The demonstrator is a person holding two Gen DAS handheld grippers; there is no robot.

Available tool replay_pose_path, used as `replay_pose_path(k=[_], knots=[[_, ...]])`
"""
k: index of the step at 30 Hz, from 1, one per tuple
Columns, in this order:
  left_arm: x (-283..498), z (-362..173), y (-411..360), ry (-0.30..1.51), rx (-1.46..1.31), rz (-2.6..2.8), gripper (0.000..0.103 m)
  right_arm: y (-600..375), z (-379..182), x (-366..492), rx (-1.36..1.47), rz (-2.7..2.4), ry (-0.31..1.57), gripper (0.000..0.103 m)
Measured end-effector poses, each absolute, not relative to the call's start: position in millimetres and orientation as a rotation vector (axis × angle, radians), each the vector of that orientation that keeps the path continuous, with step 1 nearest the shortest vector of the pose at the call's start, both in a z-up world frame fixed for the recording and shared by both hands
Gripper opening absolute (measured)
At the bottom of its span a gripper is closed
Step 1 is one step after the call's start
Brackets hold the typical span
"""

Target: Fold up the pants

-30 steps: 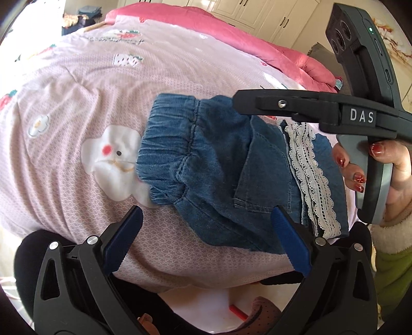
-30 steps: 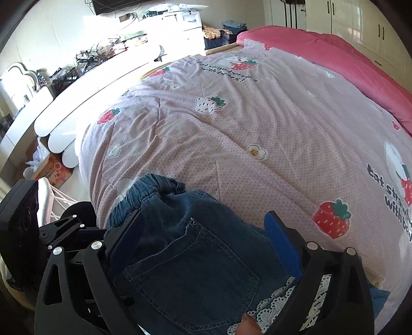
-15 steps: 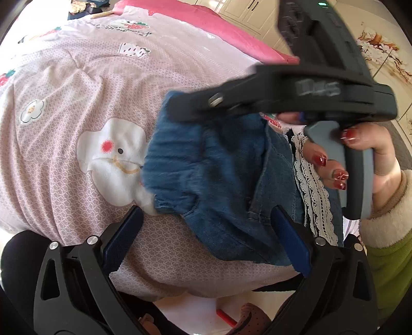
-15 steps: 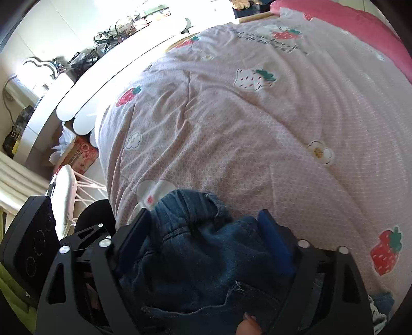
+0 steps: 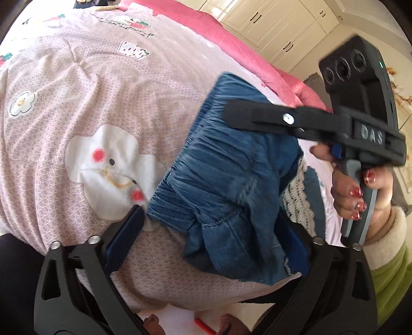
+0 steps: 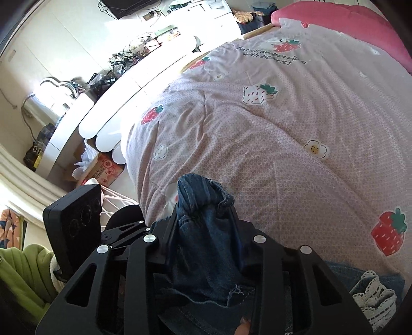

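While the blue pants [image 5: 226, 185] lie bunched on the pink blanket [image 5: 77, 108] near the edge of the bed, both tools are close to them. The right tool [image 6: 206, 221] is closed tight on the stretchy waist of the pants, and the cloth sticks up between its two black fingers. From the left view, the same tool [image 5: 231, 113] reaches across the top of the pants, held by a hand [image 5: 360, 188] with red nails and a green sleeve.

The left tool [image 5: 213, 237] is spread wide. Its blue fingers [image 5: 123, 239] sit on either side of the low end of the pants. One finger is beside the ribbed waist, and the other is partly hidden under the cloth. It is not pinching anything.

White lace [image 6: 370, 296] peeks out from under the pants on the right side. The blanket has strawberries [image 6: 388, 234], flowers [image 6: 315, 149] and a white smiling face [image 5: 108, 170] on it. The face is just beside the pants. A darker pink cover [image 5: 231, 43] lies at the far side of the bed. White cupboards [image 5: 278, 23] stand behind the bed.
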State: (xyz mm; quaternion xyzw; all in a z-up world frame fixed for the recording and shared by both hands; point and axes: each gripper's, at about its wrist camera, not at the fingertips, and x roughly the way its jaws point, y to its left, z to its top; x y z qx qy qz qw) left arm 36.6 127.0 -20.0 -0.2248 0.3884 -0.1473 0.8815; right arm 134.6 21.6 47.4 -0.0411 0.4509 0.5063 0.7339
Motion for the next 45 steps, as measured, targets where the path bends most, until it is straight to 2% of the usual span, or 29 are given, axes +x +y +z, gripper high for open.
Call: replay_pose_path(k=[2, 5, 7, 17, 25, 34, 45], knots=[[38.9, -14.5, 127.3, 0.804, -0.461, -0.308, 0.071, 17.5, 51.1, 131.4, -0.084, 1.105, 0.971, 0.033], [40.0, -3.6, 128.9, 0.792, -0.456, -0.315, 0.063, 8.7, 59.4, 127.2, -0.070, 1.100, 0.943, 0.033], [38.8, 5.8, 126.1, 0.782, -0.451, -0.339, 0.053, 3.8, 63.7, 124.2, -0.066, 1.090, 0.925, 0.033], [31.4, 50.5, 88.9, 0.723, -0.315, -0.343, 0.053, -39.6, 92.1, 108.1, -0.010, 1.065, 0.830, 0.033], [33.5, 61.1, 59.3, 0.713, -0.244, -0.353, 0.053, -74.0, 99.9, 99.2, 0.033, 1.052, 0.788, 0.033], [27.5, 59.0, 19.3, 0.730, -0.178, -0.371, 0.053, -122.0, 92.4, 97.9, 0.095, 1.034, 0.758, 0.033], [46.5, 40.4, -36.6, 0.798, -0.084, -0.404, 0.053, -184.3, 57.4, 103.3, 0.168, 0.986, 0.749, 0.033]])
